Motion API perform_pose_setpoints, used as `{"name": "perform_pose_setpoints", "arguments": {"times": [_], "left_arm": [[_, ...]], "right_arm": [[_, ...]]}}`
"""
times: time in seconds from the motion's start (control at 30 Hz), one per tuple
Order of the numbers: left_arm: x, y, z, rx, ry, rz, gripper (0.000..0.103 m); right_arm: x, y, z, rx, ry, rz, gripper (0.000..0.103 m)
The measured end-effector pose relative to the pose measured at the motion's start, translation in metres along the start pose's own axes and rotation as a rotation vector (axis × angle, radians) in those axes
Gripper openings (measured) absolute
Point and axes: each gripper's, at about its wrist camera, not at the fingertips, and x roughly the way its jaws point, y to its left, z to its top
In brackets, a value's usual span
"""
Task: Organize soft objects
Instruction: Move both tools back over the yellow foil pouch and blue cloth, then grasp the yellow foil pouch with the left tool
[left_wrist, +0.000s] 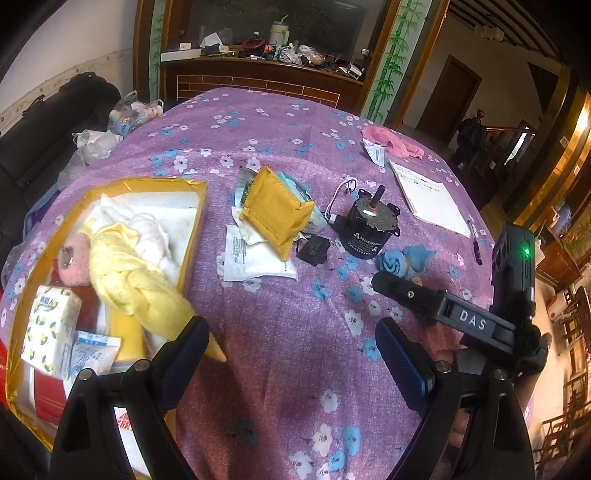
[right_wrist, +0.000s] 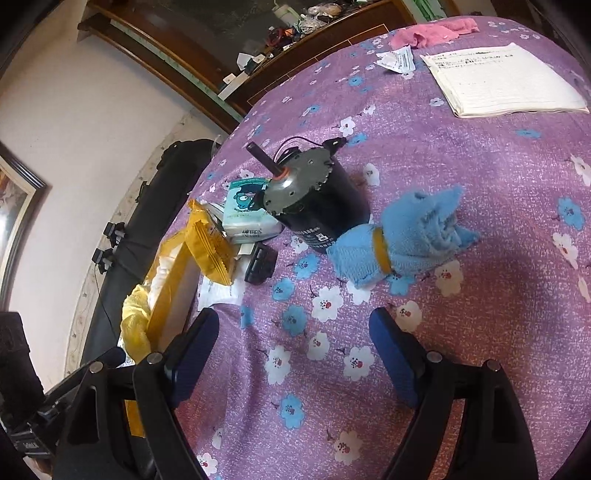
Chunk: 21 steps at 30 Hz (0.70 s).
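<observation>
A gold-rimmed box (left_wrist: 192, 221) on the left holds a yellow cloth (left_wrist: 129, 269), a white cloth, a pink plush (left_wrist: 72, 258) and tissue packs (left_wrist: 51, 328). The yellow cloth's tip hangs over the box rim beside my left gripper's left finger. My left gripper (left_wrist: 291, 350) is open and empty above the purple floral tablecloth. A rolled blue cloth (right_wrist: 410, 236) with a yellow band lies next to a black motor. My right gripper (right_wrist: 295, 343) is open and empty, a short way in front of it; it shows in the left wrist view (left_wrist: 384, 306) too. A pink cloth (left_wrist: 391, 142) lies far right.
A black motor (left_wrist: 365, 225) stands mid-table, with a yellow padded envelope (left_wrist: 277, 210), white packets (left_wrist: 255, 258) and a small black part (left_wrist: 314, 249) to its left. A notebook (left_wrist: 428, 195) and a pen (left_wrist: 476, 243) lie at the right. A dark sofa (left_wrist: 44, 136) stands beyond the table's left edge.
</observation>
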Motion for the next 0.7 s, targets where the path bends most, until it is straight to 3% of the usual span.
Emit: {"name": "perform_pose_setpoints", "arguments": {"times": [0.1, 0.2, 0.3, 0.43, 0.7], "left_arm": [[0.007, -0.001, 0.010, 0.002, 0.006, 0.012, 0.094], [0.013, -0.003, 0.027, 0.004, 0.003, 0.023, 0.094], [0.017, -0.003, 0.045, -0.005, -0.017, 0.033, 0.094], [0.034, -0.004, 0.072, 0.001, -0.013, 0.046, 0.094], [0.090, -0.002, 0.108, -0.047, 0.019, 0.097, 0.092]], "right_arm": [[-0.001, -0.002, 0.000, 0.010, -0.002, 0.014, 0.084], [-0.012, -0.002, 0.002, 0.018, -0.042, 0.083, 0.084], [-0.025, -0.003, 0.005, 0.036, -0.104, 0.015, 0.084], [-0.024, -0.010, 0.026, 0.084, -0.101, -0.077, 0.084], [-0.009, -0.027, 0.032, 0.118, -0.136, -0.159, 0.082]]}}
